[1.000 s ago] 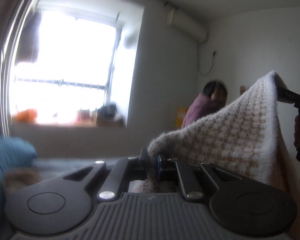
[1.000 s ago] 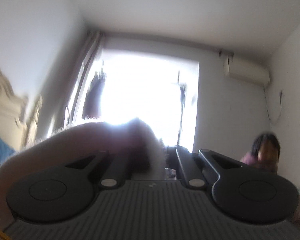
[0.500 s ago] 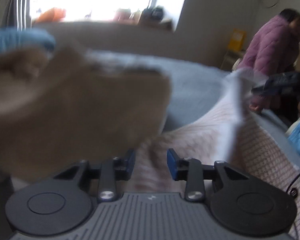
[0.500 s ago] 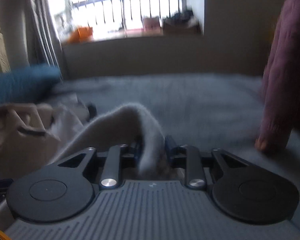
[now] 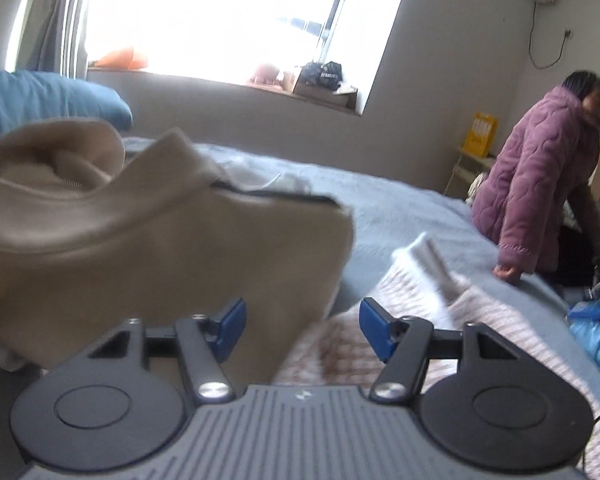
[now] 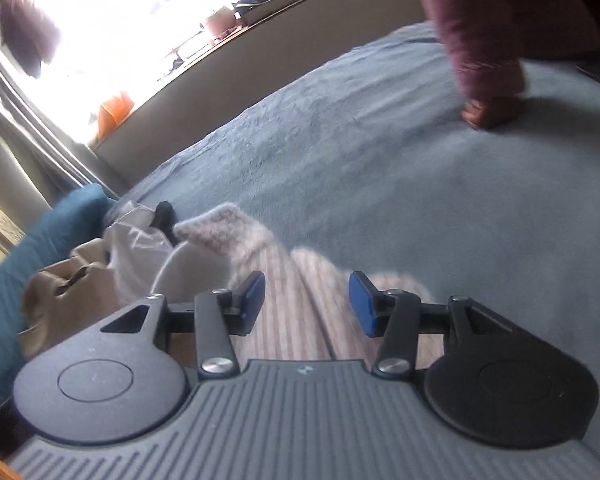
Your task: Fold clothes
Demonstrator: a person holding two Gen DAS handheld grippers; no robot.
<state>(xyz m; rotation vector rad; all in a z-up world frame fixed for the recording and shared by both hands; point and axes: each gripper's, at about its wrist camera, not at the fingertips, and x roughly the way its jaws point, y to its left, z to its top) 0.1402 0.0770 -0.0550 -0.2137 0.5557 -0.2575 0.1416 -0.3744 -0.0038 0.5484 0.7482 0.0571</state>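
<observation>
1. Your left gripper (image 5: 302,330) is spread wide with nothing between its blue pads; your right gripper (image 6: 307,305) is likewise wide open and holds nothing
2. The pink patterned sweater (image 6: 284,304) lies on the grey-blue bed (image 6: 380,152) directly under both grippers, with an edge (image 5: 428,256) sticking up in a loose ridge in the left view
3. A tan garment (image 5: 160,248) is heaped just beside the sweater on your left, and in the left view its near edge fills the space in front of the left pad; closing there would likely catch tan fabric along with, or instead of, the sweater
4. The sweater looks rumpled rather than flat, so a fold started now would probably trap creases
5. A person in a purple coat (image 5: 536,192) leans a hand on the bed beyond the sweater; a wide sweep toward the far side could run into that arm
</observation>
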